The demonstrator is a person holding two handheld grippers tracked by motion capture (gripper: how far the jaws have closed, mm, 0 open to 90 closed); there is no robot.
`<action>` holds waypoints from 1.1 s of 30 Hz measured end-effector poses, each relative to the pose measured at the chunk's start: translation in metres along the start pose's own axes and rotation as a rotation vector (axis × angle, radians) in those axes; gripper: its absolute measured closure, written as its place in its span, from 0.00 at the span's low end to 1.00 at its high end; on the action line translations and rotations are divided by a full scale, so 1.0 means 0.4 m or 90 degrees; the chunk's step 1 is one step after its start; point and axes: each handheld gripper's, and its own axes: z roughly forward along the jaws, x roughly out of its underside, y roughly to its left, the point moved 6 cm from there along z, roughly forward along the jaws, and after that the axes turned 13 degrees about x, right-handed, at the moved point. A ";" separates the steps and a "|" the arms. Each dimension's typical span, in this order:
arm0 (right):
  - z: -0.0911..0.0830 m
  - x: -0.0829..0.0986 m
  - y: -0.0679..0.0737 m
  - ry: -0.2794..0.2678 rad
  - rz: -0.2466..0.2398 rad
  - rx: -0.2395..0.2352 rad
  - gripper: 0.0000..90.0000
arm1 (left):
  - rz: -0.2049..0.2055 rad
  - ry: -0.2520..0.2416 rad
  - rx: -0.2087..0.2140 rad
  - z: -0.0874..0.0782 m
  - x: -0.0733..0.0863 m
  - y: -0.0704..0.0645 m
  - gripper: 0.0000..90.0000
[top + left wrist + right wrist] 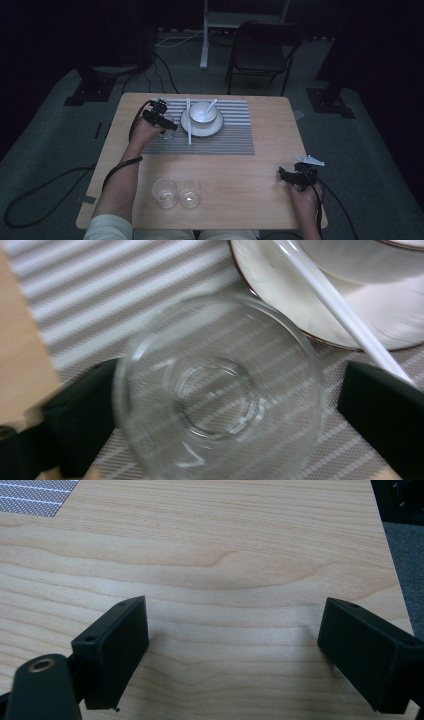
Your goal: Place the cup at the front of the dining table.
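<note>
Three clear glasses are standing on the desk. Item one, a glass, is sitting between the jaws of the left hand-held gripper on the striped placemat, near the mat's left edge toward the desk's far left corner. The jaws are flanking it on either side; the left one is looking pressed to the wall, the right one is showing a slim gap, so I cannot tell whether the grip is closed. The glass is standing upright, its axis vertical, its mouth facing that gripper's camera. Just beside it toward the desk's centre are lying a white chopstick and a plate carrying a bowl with a spoon.

Items two and three, a pair of glasses, are waiting side by side near the desk's front edge, left of centre.

The right hand-held gripper is resting near the front right corner, jaws spread wide and holding nothing, well apart from every glass. The left hand is therefore the nearer one.
</note>
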 end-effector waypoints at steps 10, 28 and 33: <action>0.000 0.000 0.000 0.000 0.000 0.000 0.14 | 0.044 -0.049 -0.024 0.022 0.040 0.005 0.00; 0.000 0.000 0.000 0.000 0.000 0.000 0.14 | 0.020 -0.073 -0.022 0.039 0.136 0.033 0.00; 0.000 0.000 0.000 0.000 0.000 0.000 0.14 | 0.020 -0.078 -0.014 0.038 0.160 0.028 0.00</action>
